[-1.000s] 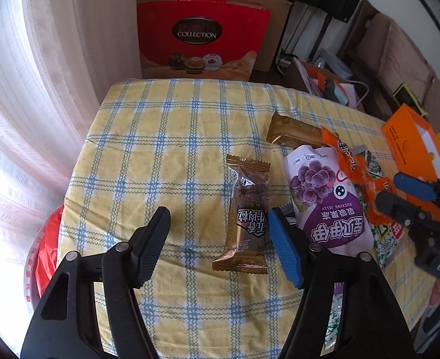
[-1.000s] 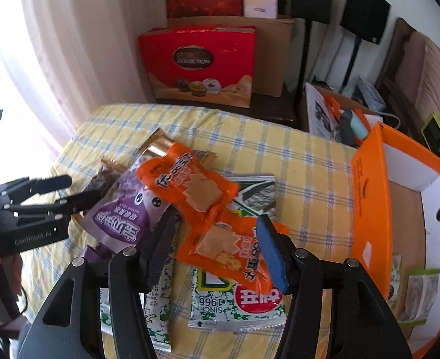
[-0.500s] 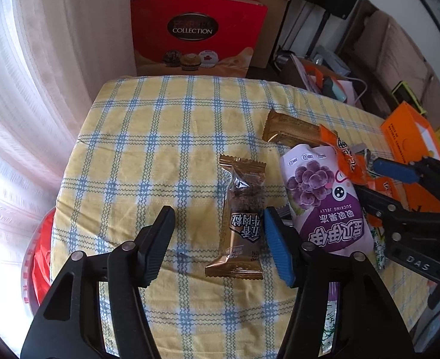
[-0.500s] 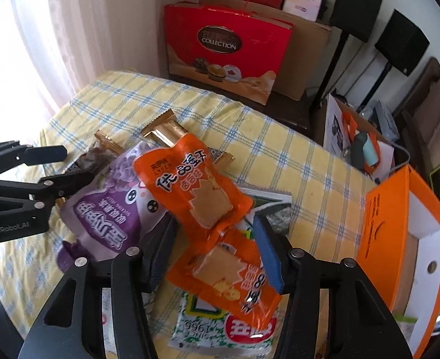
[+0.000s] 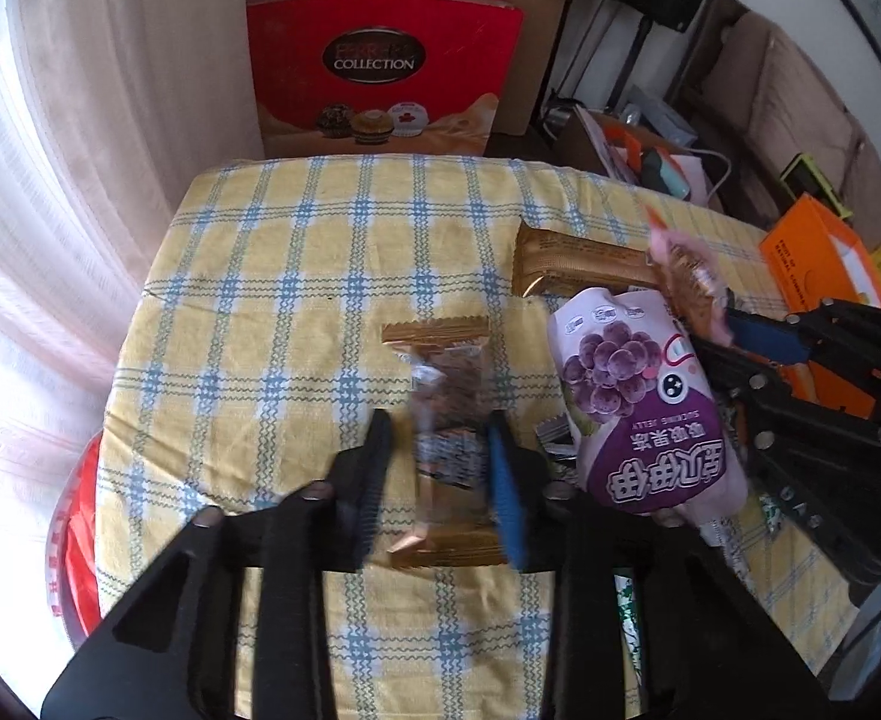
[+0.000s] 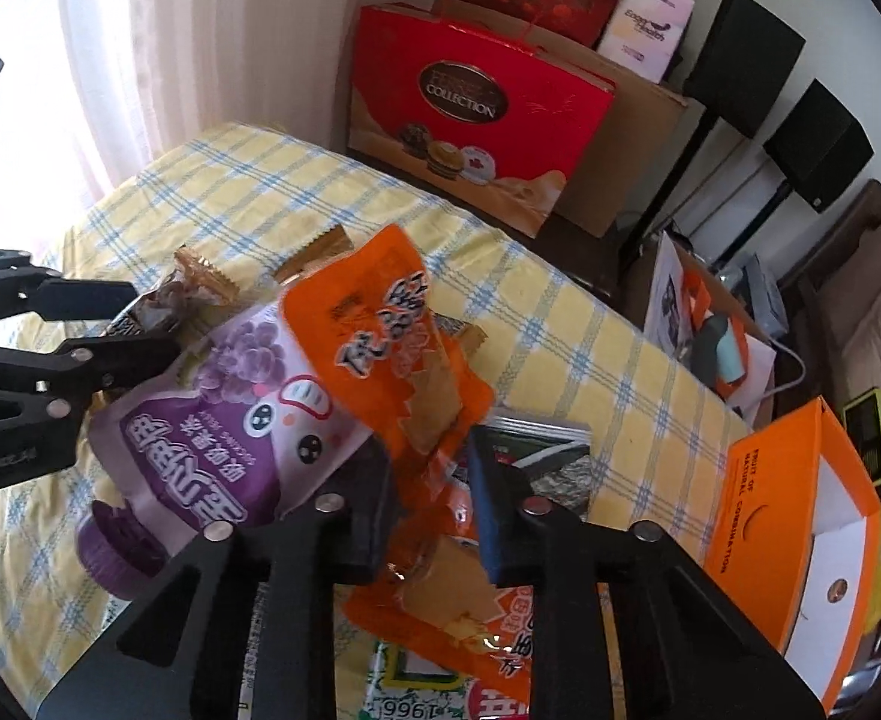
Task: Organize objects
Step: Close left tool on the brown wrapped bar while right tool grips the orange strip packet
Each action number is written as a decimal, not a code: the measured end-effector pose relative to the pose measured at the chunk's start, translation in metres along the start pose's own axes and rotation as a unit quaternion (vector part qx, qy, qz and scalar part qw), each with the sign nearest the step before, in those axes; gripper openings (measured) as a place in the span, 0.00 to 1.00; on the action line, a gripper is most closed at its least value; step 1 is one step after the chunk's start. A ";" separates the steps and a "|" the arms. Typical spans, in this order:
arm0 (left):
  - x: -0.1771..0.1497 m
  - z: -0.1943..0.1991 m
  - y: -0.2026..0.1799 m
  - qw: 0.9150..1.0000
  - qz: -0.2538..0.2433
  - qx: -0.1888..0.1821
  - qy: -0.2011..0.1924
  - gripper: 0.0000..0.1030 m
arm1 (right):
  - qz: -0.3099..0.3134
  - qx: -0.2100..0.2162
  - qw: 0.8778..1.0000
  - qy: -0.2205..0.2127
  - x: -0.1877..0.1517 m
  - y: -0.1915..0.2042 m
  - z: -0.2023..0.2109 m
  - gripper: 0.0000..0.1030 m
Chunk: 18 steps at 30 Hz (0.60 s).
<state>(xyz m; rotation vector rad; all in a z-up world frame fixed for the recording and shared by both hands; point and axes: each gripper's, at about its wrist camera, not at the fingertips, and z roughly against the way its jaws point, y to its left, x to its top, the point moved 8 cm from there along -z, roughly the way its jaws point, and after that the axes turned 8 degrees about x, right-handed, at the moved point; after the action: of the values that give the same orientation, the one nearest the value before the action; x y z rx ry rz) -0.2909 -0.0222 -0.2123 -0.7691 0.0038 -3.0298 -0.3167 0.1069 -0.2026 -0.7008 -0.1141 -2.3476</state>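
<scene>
My left gripper (image 5: 440, 480) is shut on a brown snack bar (image 5: 449, 414) in a clear and gold wrapper, on the yellow checked tablecloth (image 5: 296, 276). My right gripper (image 6: 428, 498) is shut on an orange snack packet (image 6: 392, 348) and lifts it, tilted, above a purple grape jelly pouch (image 6: 230, 420). The pouch also shows in the left wrist view (image 5: 638, 414), next to a gold bar (image 5: 578, 264). The right gripper shows at the right of the left wrist view (image 5: 740, 342); the left one shows at the left of the right wrist view (image 6: 134, 324).
An open orange box (image 6: 800, 540) stands at the table's right end. Another orange packet (image 6: 458, 612) and a green and white packet (image 6: 416, 696) lie under my right gripper. A red gift box (image 5: 380, 72) stands behind the table. A curtain (image 5: 80, 120) hangs at the left.
My left gripper moved forward and closed on the brown snack bar. My right gripper closed on the orange packet and raised it off the pile.
</scene>
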 end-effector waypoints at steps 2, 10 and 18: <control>0.000 0.000 0.001 1.000 0.004 0.000 -0.002 0.20 | -0.012 0.004 1.000 -0.012 0.001 -0.003 0.004 0.17; 0.001 0.009 0.003 1.000 0.011 -0.012 -0.017 0.19 | -0.057 0.023 0.997 -0.036 -0.001 -0.014 0.022 0.08; 0.006 0.023 0.003 0.999 0.011 -0.016 -0.026 0.19 | -0.093 0.054 0.993 -0.055 -0.005 -0.017 0.037 0.08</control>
<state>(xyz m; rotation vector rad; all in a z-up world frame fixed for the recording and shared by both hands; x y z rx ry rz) -0.2851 -0.0253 -0.1893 -0.8449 0.0605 -2.9949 -0.3072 0.1323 -0.1715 -0.7940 -0.3678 -2.4568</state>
